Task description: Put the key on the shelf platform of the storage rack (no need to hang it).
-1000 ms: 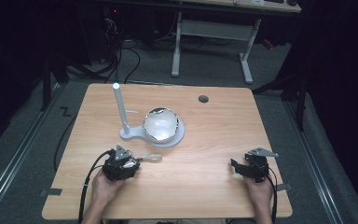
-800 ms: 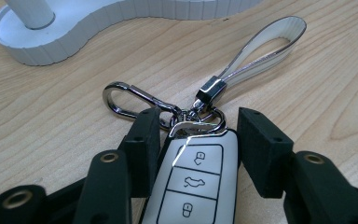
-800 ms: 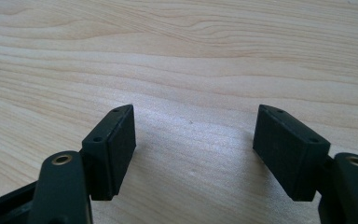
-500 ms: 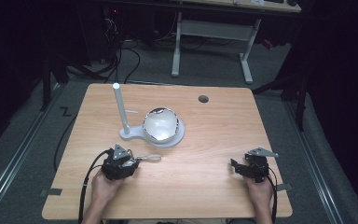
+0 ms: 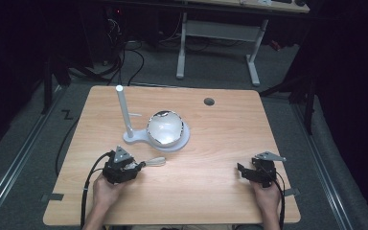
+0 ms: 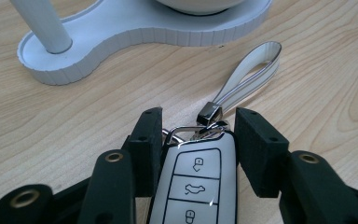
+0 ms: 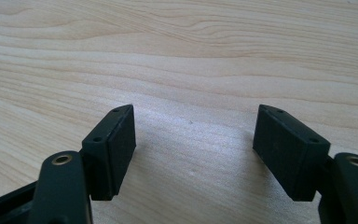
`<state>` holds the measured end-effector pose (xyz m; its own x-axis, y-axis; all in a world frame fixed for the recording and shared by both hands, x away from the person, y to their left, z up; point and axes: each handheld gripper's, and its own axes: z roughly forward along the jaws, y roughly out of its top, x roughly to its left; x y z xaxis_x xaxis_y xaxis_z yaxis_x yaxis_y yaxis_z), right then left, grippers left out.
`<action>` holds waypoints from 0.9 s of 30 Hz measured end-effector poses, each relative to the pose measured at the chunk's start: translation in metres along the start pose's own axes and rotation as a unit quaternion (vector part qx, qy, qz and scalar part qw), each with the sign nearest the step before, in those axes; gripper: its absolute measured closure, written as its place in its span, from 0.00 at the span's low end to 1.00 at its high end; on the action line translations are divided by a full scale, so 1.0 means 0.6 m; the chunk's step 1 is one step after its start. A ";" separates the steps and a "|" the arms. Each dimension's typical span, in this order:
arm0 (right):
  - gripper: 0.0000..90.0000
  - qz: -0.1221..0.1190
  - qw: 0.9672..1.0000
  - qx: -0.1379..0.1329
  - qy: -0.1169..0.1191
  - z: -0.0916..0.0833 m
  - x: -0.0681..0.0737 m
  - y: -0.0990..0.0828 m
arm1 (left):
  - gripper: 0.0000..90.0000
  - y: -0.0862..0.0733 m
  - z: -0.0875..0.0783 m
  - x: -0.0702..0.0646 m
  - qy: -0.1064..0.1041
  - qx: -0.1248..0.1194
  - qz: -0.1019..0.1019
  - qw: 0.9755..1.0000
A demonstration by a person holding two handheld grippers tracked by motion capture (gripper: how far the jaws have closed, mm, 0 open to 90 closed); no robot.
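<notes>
Between the 2 black pads of the left gripper point(image 6: 198, 140) sits a white car key fob point(image 6: 196, 186), clamped from both sides after the jaws have just been closing on it. Ahead of the tips its pale strap loop point(image 6: 249, 77) lies on the wooden table point(image 5: 211, 143), and beyond that stands the white stand point(image 6: 121, 35). Well off to the side, the right gripper point(image 7: 193, 140) rests spread wide over bare wood.

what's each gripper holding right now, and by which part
The left gripper has just closed on the car key fob, pads on its two long sides near the ring end; the strap lies free. The right gripper is open, holding nothing.
</notes>
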<state>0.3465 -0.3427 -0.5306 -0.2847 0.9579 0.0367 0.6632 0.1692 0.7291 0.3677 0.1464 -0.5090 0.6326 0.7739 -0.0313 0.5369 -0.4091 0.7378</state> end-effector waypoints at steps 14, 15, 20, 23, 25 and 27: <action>0.34 0.000 1.000 0.000 0.000 0.000 0.000 0.000 | 0.60 0.013 -0.030 0.008 -0.005 -0.021 -0.019 1.000; 0.34 0.000 1.000 0.000 0.000 0.000 0.000 0.000 | 0.60 0.015 -0.033 0.008 -0.006 -0.024 -0.021 0.999; 0.33 0.000 1.000 0.000 0.001 0.000 0.000 0.000 | 0.61 0.025 -0.044 0.008 -0.009 -0.030 -0.023 0.999; 0.33 0.001 1.000 0.000 0.001 0.000 0.000 0.000 | 0.61 0.030 -0.049 0.006 -0.014 -0.030 -0.022 0.999; 0.33 0.001 1.000 -0.001 0.001 0.000 -0.001 0.000 | 0.61 0.034 -0.053 0.004 -0.012 -0.028 -0.019 0.999; 0.33 0.001 1.000 0.000 0.001 0.000 -0.001 0.000 | 0.61 0.037 -0.058 0.004 -0.015 -0.030 -0.023 0.999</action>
<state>0.3465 -0.3430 -0.5306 -0.2847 0.9578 0.0390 0.6639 0.1676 0.7288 0.3618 0.1562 -0.4692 0.6244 0.7765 -0.0851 0.5320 -0.3430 0.7742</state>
